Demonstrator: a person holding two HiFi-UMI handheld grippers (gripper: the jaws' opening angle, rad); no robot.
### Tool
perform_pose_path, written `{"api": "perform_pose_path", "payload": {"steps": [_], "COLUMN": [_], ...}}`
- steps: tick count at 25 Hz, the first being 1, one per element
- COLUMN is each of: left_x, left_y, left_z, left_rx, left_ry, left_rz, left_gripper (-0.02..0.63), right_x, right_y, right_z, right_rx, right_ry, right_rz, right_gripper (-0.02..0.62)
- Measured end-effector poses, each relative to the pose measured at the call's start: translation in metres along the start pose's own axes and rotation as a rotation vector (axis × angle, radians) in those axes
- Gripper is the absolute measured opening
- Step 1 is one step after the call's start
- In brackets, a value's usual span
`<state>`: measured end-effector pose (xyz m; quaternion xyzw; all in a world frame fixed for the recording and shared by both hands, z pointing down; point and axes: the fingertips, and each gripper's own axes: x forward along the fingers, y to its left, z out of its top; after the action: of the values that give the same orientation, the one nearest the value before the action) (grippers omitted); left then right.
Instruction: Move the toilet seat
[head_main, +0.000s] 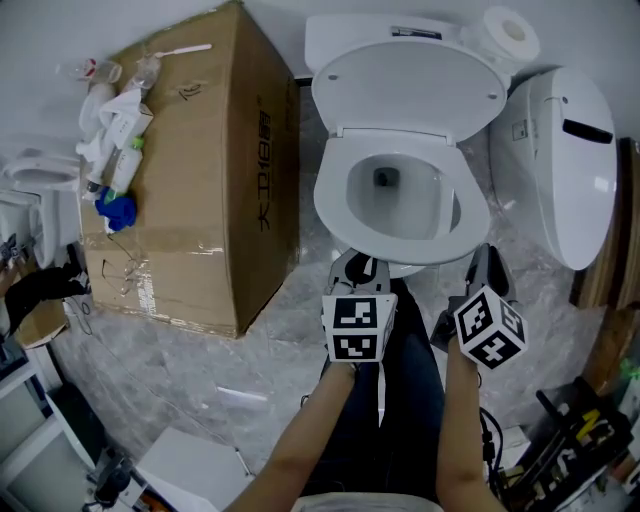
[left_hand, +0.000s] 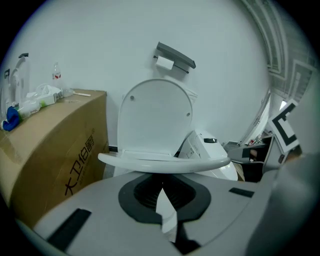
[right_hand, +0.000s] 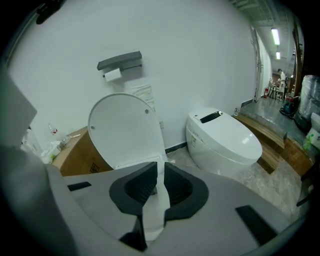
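The white toilet seat (head_main: 338, 215) lies down on the bowl, and its lid (head_main: 410, 88) stands raised against the tank. My left gripper (head_main: 357, 268) hovers just before the seat's front rim with its jaws shut and nothing in them. In the left gripper view the seat (left_hand: 165, 162) shows edge-on just beyond the shut left gripper (left_hand: 162, 192). My right gripper (head_main: 487, 262) is off the seat's front right edge. In the right gripper view the right gripper (right_hand: 159, 175) has a narrow slit between its pads, with white toilet showing through and nothing pinched.
A big cardboard box (head_main: 200, 170) with bottles and cleaning items (head_main: 115, 130) on top stands left of the toilet. A second white toilet (head_main: 565, 160) stands at the right. A paper roll (head_main: 512, 32) sits on the tank. Dark clutter (head_main: 585, 440) fills the lower right.
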<state>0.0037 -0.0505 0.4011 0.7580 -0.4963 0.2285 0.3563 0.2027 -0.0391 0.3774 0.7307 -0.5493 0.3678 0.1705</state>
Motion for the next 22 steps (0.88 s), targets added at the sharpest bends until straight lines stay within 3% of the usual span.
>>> {"api": "perform_pose_path", "payload": {"steps": [11,22], "left_x": [0.002,0.006], "left_y": [0.001,0.000], "left_z": [0.020,0.048], "left_rx": [-0.033,-0.030], "left_ry": [-0.020,-0.071], "left_rz": [-0.056,-0.017], "left_gripper": [0.015,0.015], "right_x": [0.001,0.019], "right_y": [0.025,0.037], "right_z": [-0.020,-0.013], "right_rx": [0.036,-0.023], "right_ry": [0.035,0.064], "right_rz": [0.016,0.090], "right_gripper": [0.037,0.032]}}
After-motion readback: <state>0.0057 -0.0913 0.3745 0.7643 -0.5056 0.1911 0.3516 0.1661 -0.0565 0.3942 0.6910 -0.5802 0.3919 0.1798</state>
